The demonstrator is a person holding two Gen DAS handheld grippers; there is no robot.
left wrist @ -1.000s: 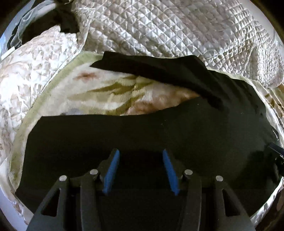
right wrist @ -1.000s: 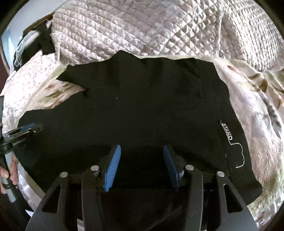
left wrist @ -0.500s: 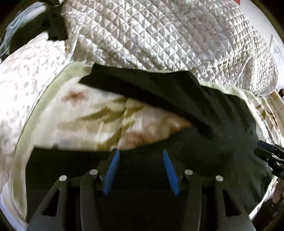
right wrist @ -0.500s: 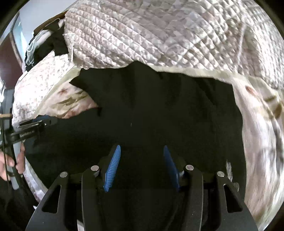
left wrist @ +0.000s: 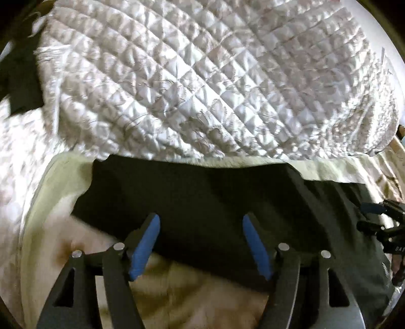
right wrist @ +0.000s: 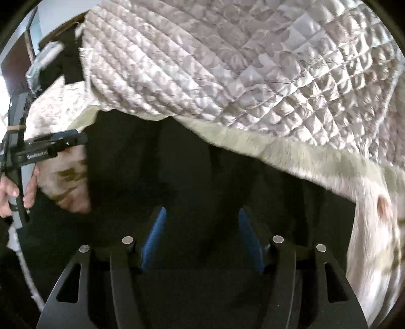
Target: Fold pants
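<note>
I'm over a bed. Quilted white bedspread (left wrist: 215, 83) fills the upper half of the left wrist frame, diamond-stitched, crumpled, brightly lit. Same quilt reads pinker-grey in the right wrist frame, upper centre to upper right. Below it a cream plush blanket (left wrist: 58, 202) with brown leaf print, lower left of the left frame; its pale green edge runs diagonally mid-right in the right frame. Far upper left of the right frame: a pale wall (right wrist: 53, 17) and a dark brown panel (right wrist: 14, 63), door or wardrobe, can't tell which. Light looks like daylight; both frames motion-blurred at the edges.
</note>
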